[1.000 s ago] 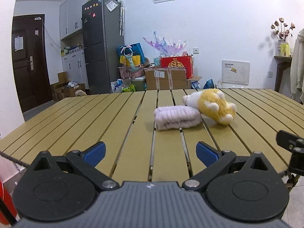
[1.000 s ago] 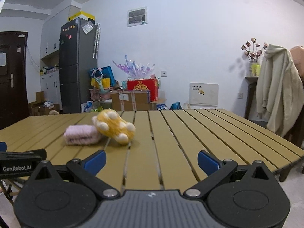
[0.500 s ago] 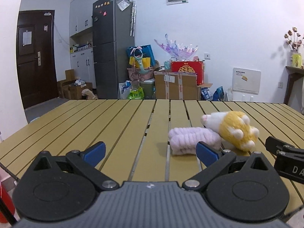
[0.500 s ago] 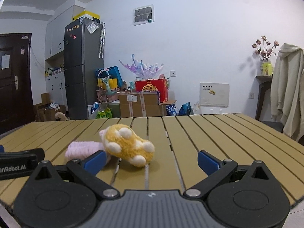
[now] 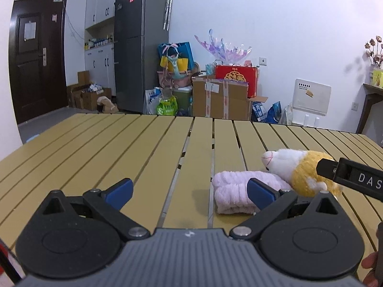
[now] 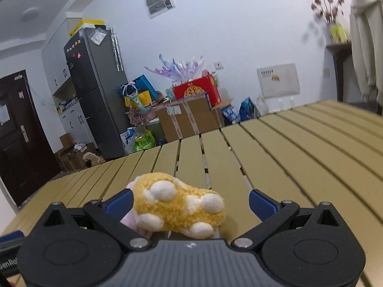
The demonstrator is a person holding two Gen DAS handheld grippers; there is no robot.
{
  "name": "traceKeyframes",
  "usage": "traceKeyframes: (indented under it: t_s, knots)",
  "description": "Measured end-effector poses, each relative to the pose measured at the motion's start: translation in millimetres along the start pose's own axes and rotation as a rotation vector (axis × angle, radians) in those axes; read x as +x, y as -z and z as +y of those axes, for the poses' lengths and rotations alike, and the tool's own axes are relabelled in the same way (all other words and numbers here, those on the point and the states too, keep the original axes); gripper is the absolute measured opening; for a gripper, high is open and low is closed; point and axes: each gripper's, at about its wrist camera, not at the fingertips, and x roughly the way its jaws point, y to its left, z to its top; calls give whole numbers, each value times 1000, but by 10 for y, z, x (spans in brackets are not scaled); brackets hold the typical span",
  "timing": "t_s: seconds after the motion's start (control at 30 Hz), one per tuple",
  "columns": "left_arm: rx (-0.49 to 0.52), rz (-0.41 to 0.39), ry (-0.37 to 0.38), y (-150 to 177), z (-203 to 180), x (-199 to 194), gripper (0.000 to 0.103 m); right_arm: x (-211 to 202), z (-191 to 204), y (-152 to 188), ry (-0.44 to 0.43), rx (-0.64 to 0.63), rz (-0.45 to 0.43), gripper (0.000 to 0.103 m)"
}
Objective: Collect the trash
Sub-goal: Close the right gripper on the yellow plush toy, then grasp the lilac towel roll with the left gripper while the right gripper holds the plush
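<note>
1. Left gripper [image 5: 190, 192]: fingers spread wide, nothing between them. It sits low over the near edge of the slatted table [image 5: 119, 148].
2. Right gripper [image 6: 190, 202]: fingers spread apart too, not clamped. The yellow plush paw [image 6: 178, 205] lies between them, nearer my left finger [image 6: 119, 202]; can't tell if it touches.
3. Pink fluffy roll [image 5: 241, 195] lies on the table just past my left gripper's right finger, touching the paw's left side.
4. Paw's white cuff points far-left in the left view.
5. Right gripper's body [image 5: 352, 179] pokes in from the right edge, over the paw.
</note>
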Motion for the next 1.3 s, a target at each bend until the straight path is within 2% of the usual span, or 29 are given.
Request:
traceKeyframes:
  t_s: [0.2,0.4,0.57,0.7,1.03,1.3]
  knots:
    - [-51,48,18,-43,65,186,103,291,-133,10,-73,149,77,103]
    - [-82,79,24,-29,96,231,103,542,-146,97,-109,218,119,103]
    - [-95,100,32,10,90,241,103,649,-134,112,-123,219,124,103]
    - [-87,104,37,31,44,219,103,649,-191,98,-152,229,126,98]
    - [-96,95,67,-3,-33,170,103,414,-323,43,-119,200,46,95]
    - [-124,117,138,-48,-168,285,103,214,-563,-38,-65,186,-18,94]
